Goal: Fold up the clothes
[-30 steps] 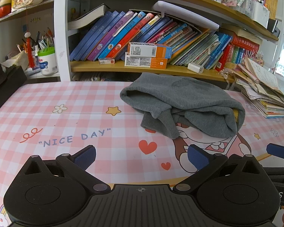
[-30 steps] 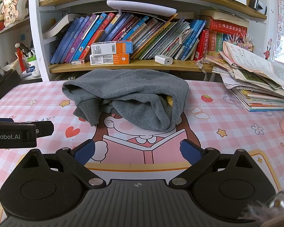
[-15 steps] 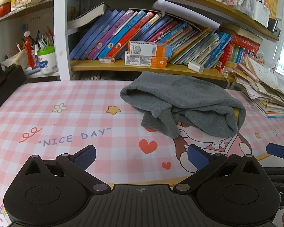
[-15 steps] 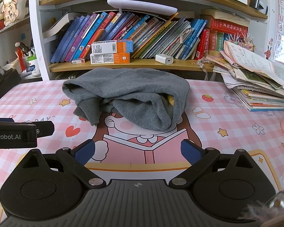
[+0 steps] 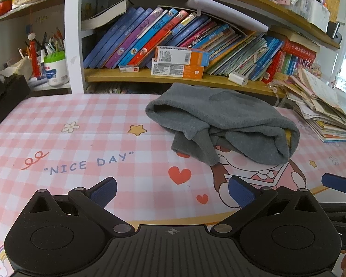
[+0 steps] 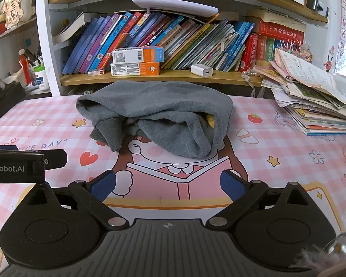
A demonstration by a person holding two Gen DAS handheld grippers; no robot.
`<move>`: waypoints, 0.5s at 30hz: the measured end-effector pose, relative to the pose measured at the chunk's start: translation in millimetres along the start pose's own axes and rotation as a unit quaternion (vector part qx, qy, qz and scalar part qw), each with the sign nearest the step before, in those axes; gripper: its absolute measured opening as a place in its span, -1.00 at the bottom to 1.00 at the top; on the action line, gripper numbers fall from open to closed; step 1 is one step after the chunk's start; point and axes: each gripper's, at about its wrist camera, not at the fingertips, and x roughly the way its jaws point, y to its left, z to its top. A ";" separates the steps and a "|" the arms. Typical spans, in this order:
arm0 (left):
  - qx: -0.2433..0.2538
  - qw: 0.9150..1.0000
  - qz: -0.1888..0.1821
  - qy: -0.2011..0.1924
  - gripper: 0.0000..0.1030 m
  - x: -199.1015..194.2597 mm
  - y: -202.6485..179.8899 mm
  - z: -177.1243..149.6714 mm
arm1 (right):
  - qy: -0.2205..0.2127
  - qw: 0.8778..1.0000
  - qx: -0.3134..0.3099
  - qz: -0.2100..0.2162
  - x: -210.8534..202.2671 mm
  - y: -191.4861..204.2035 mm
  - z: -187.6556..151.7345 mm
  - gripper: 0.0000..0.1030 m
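A grey sweatshirt [image 5: 221,124] lies in a crumpled heap on the pink checked tablecloth [image 5: 80,143], sitting right of centre in the left wrist view and dead centre in the right wrist view [image 6: 159,117]. One ribbed cuff hangs out at its lower left edge, and a bit of yellow shows inside the opening on its right side. The heap partly covers the cartoon figure printed on the cloth.

The left gripper [image 5: 171,190] fills the bottom of its frame, jaws spread wide with nothing between them, its blue pads [image 5: 103,190] over the cloth and well short of the sweatshirt. The right gripper [image 6: 168,184] sits the same way at the bottom of its frame, jaws spread and empty, blue pads [image 6: 231,184] over the printed open book, near the garment's front edge but not touching it.

Behind the table a bookshelf [image 6: 163,78] holds slanted books across the top of both frames, two orange and white boxes [image 6: 136,62] stacked on it. A pile of papers and booklets [image 6: 311,106] sits at the right edge
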 end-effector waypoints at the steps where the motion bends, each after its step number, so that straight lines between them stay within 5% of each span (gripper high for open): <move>1: 0.001 1.000 0.002 0.000 1.00 0.1 0.0 0.0 | 0.000 1.000 0.000 0.000 0.2 -0.1 -0.1 0.90; 15: 0.011 1.000 0.016 -0.016 1.00 -5.5 0.6 -1.3 | 0.005 1.000 0.000 -0.002 3.6 -1.5 0.2 0.90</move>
